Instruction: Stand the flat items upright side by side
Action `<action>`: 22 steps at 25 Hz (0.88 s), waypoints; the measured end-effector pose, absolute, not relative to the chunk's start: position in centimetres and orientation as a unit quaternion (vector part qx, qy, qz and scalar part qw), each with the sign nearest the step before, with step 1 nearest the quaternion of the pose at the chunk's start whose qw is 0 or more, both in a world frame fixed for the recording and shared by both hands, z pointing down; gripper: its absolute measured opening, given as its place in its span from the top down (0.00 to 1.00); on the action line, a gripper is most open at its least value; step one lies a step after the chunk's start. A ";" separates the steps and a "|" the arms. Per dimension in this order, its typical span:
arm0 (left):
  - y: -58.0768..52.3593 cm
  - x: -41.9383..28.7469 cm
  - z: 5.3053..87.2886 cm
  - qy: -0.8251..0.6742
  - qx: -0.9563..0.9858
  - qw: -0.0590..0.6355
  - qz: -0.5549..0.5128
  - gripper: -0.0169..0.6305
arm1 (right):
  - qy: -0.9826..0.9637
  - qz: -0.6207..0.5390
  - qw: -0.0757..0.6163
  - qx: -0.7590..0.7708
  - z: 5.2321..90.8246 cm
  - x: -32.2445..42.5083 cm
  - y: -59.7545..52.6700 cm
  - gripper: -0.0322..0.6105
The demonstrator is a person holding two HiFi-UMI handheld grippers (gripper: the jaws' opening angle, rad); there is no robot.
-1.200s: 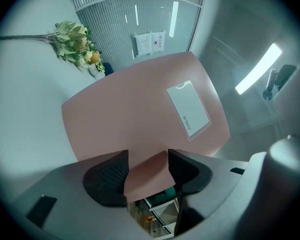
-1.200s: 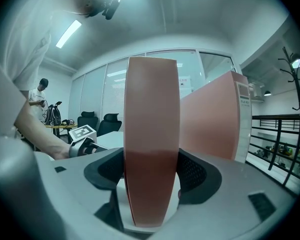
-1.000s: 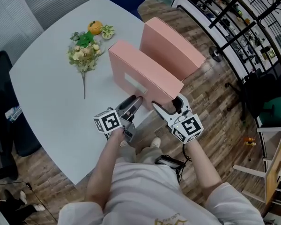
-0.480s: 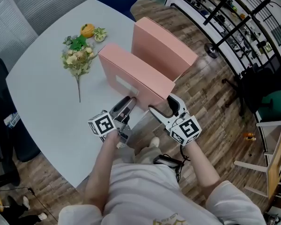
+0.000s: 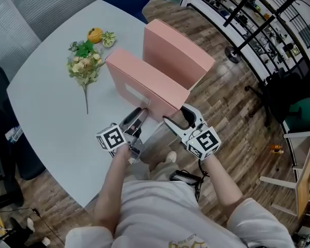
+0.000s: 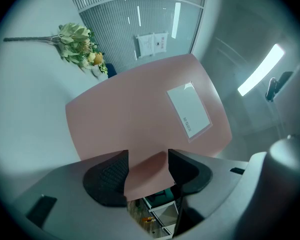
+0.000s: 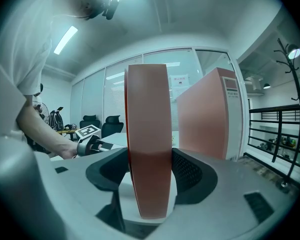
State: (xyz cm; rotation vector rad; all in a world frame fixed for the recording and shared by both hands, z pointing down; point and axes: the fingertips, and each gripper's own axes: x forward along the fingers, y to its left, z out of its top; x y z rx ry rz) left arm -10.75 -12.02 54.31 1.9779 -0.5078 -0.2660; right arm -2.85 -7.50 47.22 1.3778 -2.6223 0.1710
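At the near edge of a pale grey table (image 5: 46, 112), a flat pink cardboard box (image 5: 144, 87) stands upright beside a second pink box (image 5: 178, 50), a gap between them. The left gripper (image 5: 138, 117) clamps the nearer box's end; the right gripper (image 5: 178, 117), its jaws just closing, pinches the same end.

You can read nothing here: the white label (image 6: 189, 108) on the pink box (image 6: 125, 124) bears tiny illegible print, as does the wall sheet (image 6: 153, 44) beyond that box.
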 end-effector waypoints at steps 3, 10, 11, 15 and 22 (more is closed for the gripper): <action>-11.9 -10.8 54.7 -0.212 0.821 0.518 -0.110 0.60 | -0.881 0.056 0.091 0.462 47.2 -2.9 -7.4 0.50; -12.2 -10.9 55.6 -0.219 0.814 0.526 -0.115 0.60 | -0.883 0.050 0.091 0.457 47.4 -2.8 -7.5 0.53; -12.3 -10.8 55.5 -0.219 0.813 0.526 -0.116 0.60 | -0.884 0.049 0.091 0.456 47.4 -2.8 -7.5 0.53; -12.4 -10.3 55.4 -0.215 0.813 0.528 -0.117 0.61 | -0.884 0.049 0.097 0.455 47.4 -2.8 -7.5 0.53; -12.8 -9.3 55.3 -0.208 0.812 0.531 -0.121 0.61 | -0.880 0.055 0.101 0.460 47.3 -1.9 -7.9 0.53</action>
